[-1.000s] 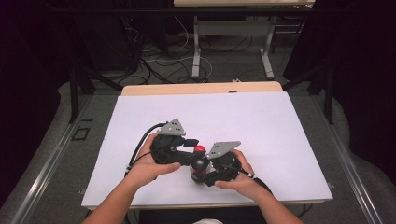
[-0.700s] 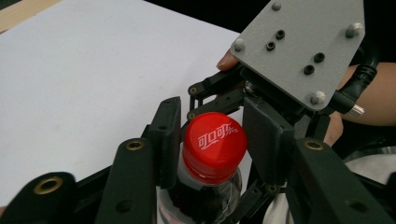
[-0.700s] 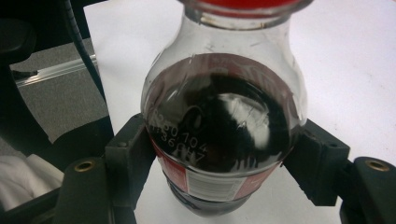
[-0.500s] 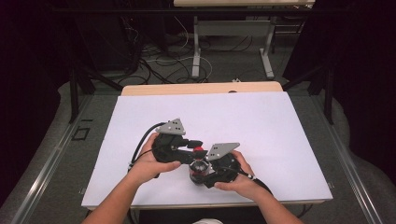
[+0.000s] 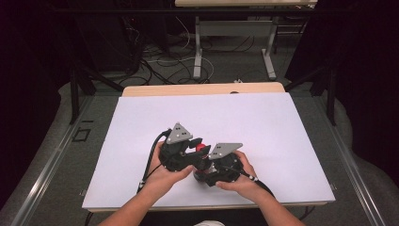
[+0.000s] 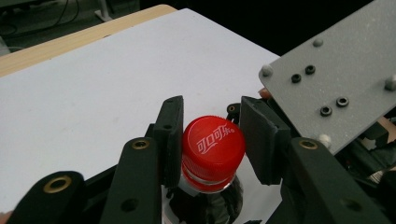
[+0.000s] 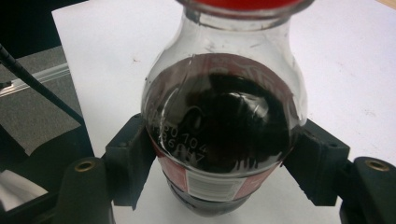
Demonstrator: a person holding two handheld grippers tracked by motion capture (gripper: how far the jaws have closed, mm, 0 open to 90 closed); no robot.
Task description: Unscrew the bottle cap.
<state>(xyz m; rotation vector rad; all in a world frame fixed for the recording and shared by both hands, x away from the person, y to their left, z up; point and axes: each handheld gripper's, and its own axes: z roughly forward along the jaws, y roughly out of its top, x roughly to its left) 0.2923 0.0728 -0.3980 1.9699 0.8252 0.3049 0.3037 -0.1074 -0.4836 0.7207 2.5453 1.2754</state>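
A cola bottle with dark liquid (image 7: 224, 116) stands on the white table top near the front edge. My right gripper (image 7: 223, 161) is shut on its body, one pad pressing each side just above the label. My left gripper (image 6: 211, 123) is shut on the bottle's red cap (image 6: 213, 144), with a black pad on either side of it. In the high view the red cap (image 5: 201, 147) shows between the left gripper (image 5: 198, 149) and the right gripper (image 5: 204, 170), each held by a hand. The right gripper's grey plate (image 6: 336, 79) sits close beside the left jaws.
The white sheet (image 5: 263, 127) covers most of the table, with a wooden strip (image 5: 202, 89) along its far edge. Cables and a metal table frame (image 5: 197, 47) lie on the floor beyond. Black cables trail from both grippers toward the front edge.
My left gripper has shifted a little to the right toward the bottle, and its jaws have closed in on the red cap. The right gripper and the bottle have stayed in place.
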